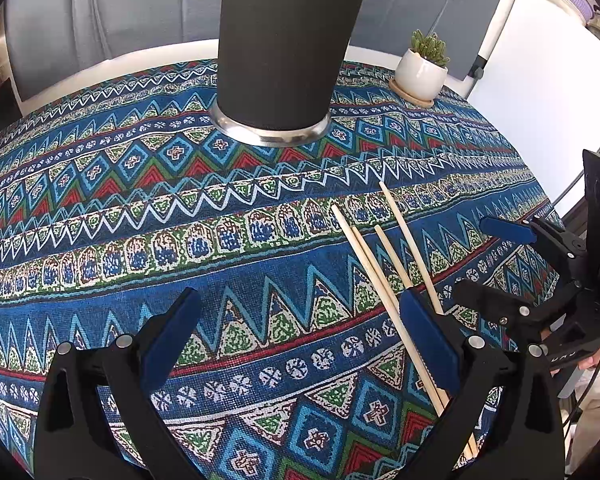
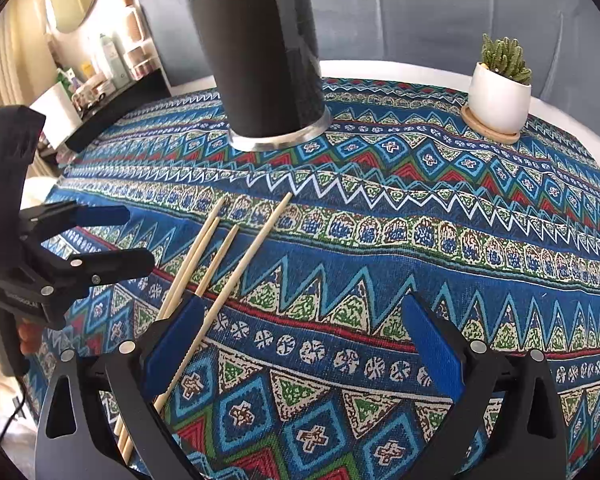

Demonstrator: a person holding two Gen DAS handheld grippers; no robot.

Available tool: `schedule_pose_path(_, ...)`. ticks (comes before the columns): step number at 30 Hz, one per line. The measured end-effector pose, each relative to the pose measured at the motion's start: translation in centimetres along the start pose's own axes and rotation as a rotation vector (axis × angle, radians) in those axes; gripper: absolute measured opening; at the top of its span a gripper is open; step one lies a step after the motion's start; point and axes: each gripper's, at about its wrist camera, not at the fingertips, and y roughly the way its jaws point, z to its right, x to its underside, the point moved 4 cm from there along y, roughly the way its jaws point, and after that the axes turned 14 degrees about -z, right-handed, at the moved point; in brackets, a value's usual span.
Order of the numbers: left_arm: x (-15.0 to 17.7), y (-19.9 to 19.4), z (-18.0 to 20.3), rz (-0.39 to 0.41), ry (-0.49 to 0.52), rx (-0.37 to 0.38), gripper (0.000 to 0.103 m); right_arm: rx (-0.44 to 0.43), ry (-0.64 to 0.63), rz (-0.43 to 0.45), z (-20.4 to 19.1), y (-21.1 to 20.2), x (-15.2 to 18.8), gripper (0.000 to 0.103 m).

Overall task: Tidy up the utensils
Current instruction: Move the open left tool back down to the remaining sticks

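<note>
- Wooden chopsticks (image 1: 384, 264), four, lie loose on the patterned cloth (image 1: 180, 216), between the two grippers.
- Left gripper (image 1: 296, 344) wide, empty.
- Right gripper (image 2: 300, 344) wide, empty.
- Black holder (image 2: 260, 60) stands beyond.

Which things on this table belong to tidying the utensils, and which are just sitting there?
Part of the job:
- four wooden chopsticks lying loose on the patterned tablecloth
- black holder cup, upright at the far side
- left gripper and right gripper, both open, holding nothing

Just lying about:
- potted succulent on its wooden saucer
- shelf clutter off the table's left, in the right wrist view
</note>
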Motion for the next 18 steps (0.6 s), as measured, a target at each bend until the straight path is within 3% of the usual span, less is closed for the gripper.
schedule_pose_path(6, -0.7, 0.9, 1.2, -0.029, 0.013, -0.045, 0.097, 0.051, -0.066, -0.017, -1.5, 0.3, 0.2, 0.095)
schedule_pose_path(13, -1.3, 1.9, 2.1, -0.073, 0.034, -0.142, 0.098, 0.07, -0.039, -0.032, -0.9, 0.4, 0.2, 0.095)
schedule_pose_path(18, -2.0, 2.2, 2.3, -0.084, -0.014, -0.158, 0.098, 0.084, -0.033, -0.032, -0.7, 0.1, 0.9, 0.095)
